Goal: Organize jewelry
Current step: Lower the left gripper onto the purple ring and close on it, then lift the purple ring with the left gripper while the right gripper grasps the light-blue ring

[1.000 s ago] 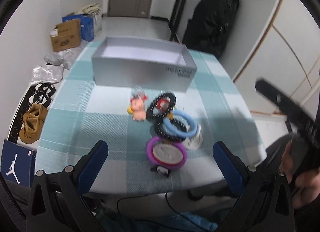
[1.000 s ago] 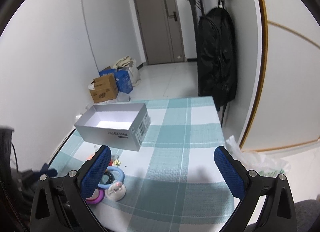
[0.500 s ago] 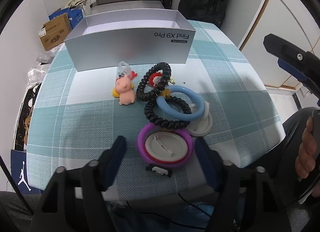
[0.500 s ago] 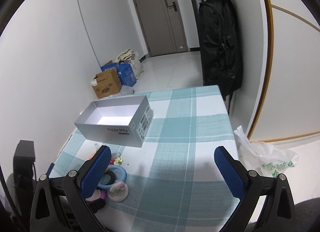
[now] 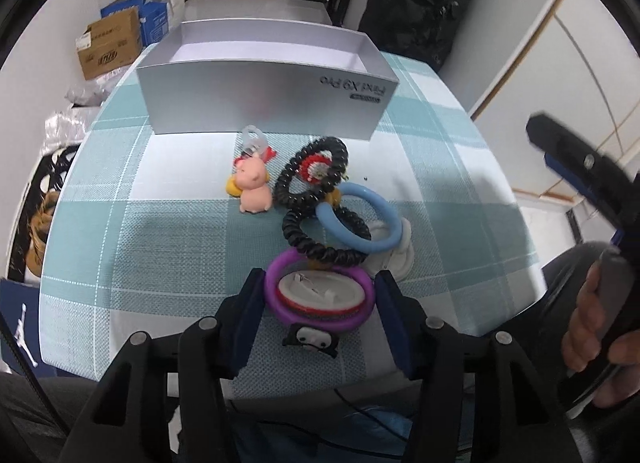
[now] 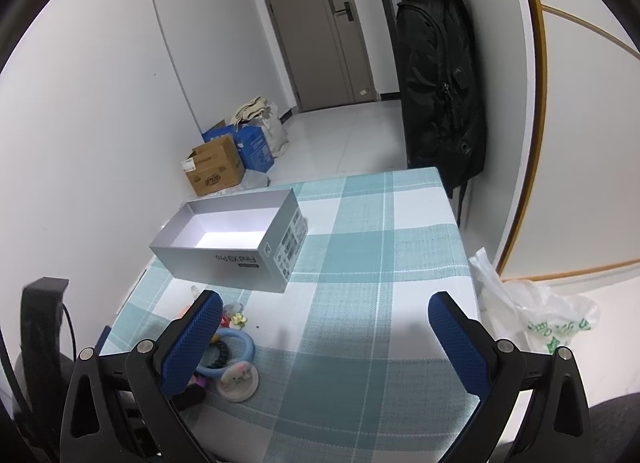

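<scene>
My left gripper (image 5: 319, 295) has its blue fingers on either side of a purple ring (image 5: 320, 319) that holds a white-and-red round badge (image 5: 318, 289); the jaws touch or nearly touch the ring. Behind it lie two black coil hair ties (image 5: 312, 171), a blue ring (image 5: 360, 223), a white badge (image 5: 394, 257) and a pink pig charm (image 5: 254, 187). An open silver box (image 5: 264, 91) stands further back. My right gripper (image 6: 326, 337) is open and empty above the checked cloth; the box (image 6: 228, 251) and the blue ring (image 6: 240, 347) show left of it.
The table has a teal checked cloth (image 6: 360, 303). Its near edge is just under my left gripper. A black backpack (image 6: 436, 91) hangs at the far right. Cardboard boxes (image 6: 216, 167) stand on the floor. A plastic bag (image 6: 532, 323) lies right of the table.
My left gripper has come down and forward to the purple ring and its jaws have closed in from wide open to the ring's sides. My right gripper has barely moved.
</scene>
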Tool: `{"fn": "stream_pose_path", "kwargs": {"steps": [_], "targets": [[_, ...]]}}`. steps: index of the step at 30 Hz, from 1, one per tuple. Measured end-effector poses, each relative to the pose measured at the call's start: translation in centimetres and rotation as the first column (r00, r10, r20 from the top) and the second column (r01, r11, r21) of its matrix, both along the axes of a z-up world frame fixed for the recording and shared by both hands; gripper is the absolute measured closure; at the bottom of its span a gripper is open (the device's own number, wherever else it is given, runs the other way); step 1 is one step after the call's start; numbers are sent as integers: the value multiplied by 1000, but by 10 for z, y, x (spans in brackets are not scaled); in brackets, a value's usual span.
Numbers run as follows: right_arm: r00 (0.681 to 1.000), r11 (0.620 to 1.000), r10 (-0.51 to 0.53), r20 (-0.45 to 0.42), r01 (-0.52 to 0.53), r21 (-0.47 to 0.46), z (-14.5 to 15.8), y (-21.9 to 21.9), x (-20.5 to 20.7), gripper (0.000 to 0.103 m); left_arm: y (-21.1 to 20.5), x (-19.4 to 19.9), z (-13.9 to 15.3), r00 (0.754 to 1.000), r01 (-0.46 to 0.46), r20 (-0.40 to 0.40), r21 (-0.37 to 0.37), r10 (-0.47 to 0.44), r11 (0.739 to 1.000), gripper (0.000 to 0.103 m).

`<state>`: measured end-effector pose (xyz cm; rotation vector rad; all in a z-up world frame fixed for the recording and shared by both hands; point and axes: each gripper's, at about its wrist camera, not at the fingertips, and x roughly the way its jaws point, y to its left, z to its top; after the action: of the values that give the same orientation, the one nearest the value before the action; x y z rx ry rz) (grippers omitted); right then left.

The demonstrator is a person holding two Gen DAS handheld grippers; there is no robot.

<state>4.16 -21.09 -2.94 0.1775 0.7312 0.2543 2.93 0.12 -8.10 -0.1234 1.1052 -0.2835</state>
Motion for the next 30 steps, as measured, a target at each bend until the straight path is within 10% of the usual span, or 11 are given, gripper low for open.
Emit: {"fn": "stream_pose_path", "kwargs": {"steps": [19,30], "targets": [[996,999,39,-80,-41,-26,-19,14,5,0,20,20,24,996,-64,55,-147,73,987,54],[993,998,45,-106,-50,-47,-25,21,8,0,19,49,7,998,-50,-38,-95,47,994,54]]}}
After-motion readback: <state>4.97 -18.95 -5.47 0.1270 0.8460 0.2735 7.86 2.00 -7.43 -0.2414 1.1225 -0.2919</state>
